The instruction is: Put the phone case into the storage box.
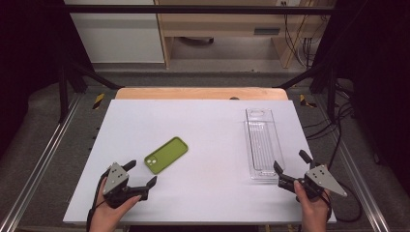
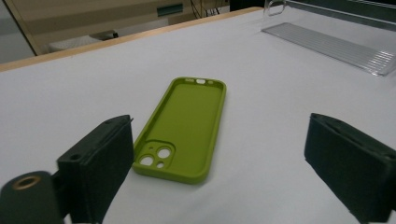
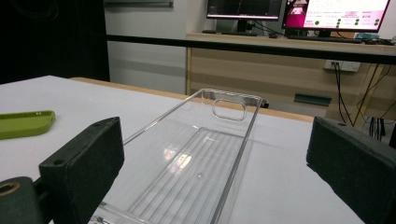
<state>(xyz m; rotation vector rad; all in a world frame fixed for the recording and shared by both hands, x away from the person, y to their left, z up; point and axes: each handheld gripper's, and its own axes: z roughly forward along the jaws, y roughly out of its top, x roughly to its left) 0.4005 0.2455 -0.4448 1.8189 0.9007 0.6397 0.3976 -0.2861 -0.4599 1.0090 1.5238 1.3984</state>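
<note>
White table (image 1: 203,203) – bare apart from two things. Clear tray (image 1: 261,145) lies along the right edge, long axis running front to back, ribbed floor, a handle slot at its far end. Green case (image 1: 166,154) sits left of centre toward the front edge, hollow side up, camera cutouts at its near end, long axis slanting from front-left to back-right.

Left gripper (image 1: 143,175) is near the front-left corner, jaws released with nothing between them. In the left gripper view the case (image 2: 184,128) lies just ahead of the gap, nearer the left jaw, camera end closest. Left hand is clearly the nearer one, so the likely next move is a short push forward over the case's near end.

Right gripper (image 1: 291,167) rests by the tray's near end, jaws released – tray (image 3: 201,163) straight ahead, not gripped.

No brand or label readable on case or tray.
</note>
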